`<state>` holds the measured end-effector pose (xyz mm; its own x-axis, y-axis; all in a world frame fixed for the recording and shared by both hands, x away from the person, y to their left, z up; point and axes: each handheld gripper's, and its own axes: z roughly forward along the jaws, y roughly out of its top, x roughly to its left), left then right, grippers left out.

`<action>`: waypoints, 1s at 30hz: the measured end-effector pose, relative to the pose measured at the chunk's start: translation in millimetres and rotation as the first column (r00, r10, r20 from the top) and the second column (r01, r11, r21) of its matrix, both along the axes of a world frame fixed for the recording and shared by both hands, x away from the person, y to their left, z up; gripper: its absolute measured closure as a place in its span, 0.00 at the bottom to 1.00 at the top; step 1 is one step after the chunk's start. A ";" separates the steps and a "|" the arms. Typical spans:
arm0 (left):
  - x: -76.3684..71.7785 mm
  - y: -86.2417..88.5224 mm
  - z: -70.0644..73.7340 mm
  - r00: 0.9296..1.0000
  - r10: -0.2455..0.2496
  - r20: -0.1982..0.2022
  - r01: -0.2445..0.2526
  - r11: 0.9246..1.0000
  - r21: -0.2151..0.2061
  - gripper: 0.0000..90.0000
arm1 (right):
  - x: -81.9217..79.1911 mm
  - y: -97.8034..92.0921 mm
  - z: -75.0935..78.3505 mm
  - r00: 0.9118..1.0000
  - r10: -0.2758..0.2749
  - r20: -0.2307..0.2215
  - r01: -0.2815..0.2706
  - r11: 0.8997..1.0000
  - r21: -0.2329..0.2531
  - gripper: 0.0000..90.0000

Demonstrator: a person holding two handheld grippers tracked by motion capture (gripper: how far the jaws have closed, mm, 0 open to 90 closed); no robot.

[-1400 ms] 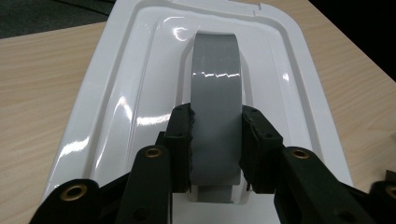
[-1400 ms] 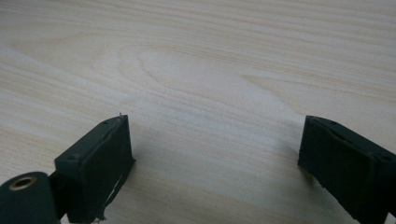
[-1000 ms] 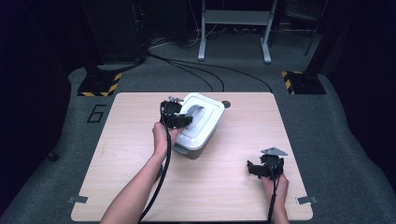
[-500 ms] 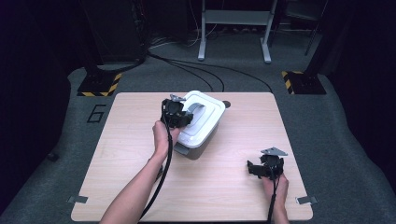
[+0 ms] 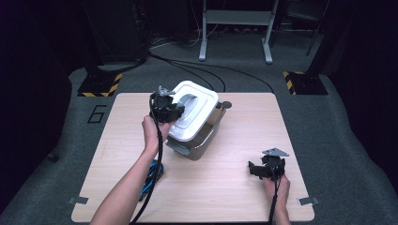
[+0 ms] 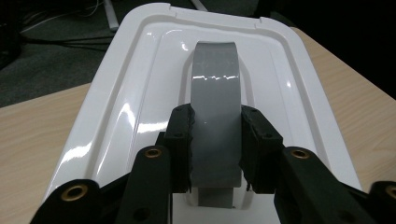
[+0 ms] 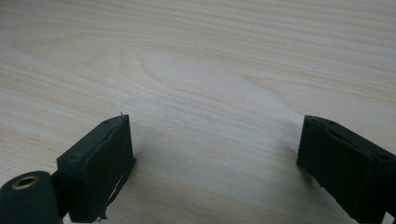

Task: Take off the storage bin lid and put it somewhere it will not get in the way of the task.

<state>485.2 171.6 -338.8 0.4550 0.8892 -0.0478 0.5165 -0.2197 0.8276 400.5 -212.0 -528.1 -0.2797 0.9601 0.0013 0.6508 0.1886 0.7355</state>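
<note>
High view: my left gripper (image 5: 165, 107) sits at the near-left end of the white lid (image 5: 195, 112), which lies tilted on a grey container (image 5: 199, 140) at the middle of the wooden table (image 5: 122, 136). My right gripper (image 5: 267, 168) rests low near the table's front right corner, well apart from the container. A blue item (image 5: 151, 172) lies on the table beside my left forearm; I cannot tell what it is.

Left gripper view: my jaws are clamped narrow on the grey handle (image 6: 215, 93), one pad on each side of the strap that arches over the lid's (image 6: 140, 84) recessed centre.

Right gripper view: my jaws stand wide apart just above bare wood (image 7: 210, 70), holding nothing.
</note>
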 end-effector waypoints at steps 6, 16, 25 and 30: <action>1.2 17.2 6.6 0.999 0.040 0.012 -0.040 0.999 -0.015 0.74 | -0.1 0.1 0.0 1.000 0.001 -0.001 -0.001 1.000 0.000 0.10; 4.1 39.2 12.1 0.996 0.082 0.025 -0.082 0.997 -0.009 0.74 | 1.0 1.8 -0.6 0.999 0.036 -0.014 -0.036 0.999 -0.003 0.04; 4.3 55.5 14.1 0.992 0.118 0.034 -0.118 0.993 -0.008 0.74 | 1.1 1.3 -0.5 0.999 0.036 -0.013 -0.036 0.999 -0.006 0.04; 4.6 64.5 15.4 0.990 0.137 0.035 -0.137 0.991 -0.003 0.74 | 1.1 1.6 -0.5 0.999 0.033 -0.013 -0.033 0.999 -0.004 0.04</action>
<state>489.8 236.0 -323.4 0.3302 0.9433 -0.0345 0.5125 -0.1485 0.8457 401.5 -210.4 -528.6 -0.3109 0.9504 0.0015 0.6536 0.2127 0.7264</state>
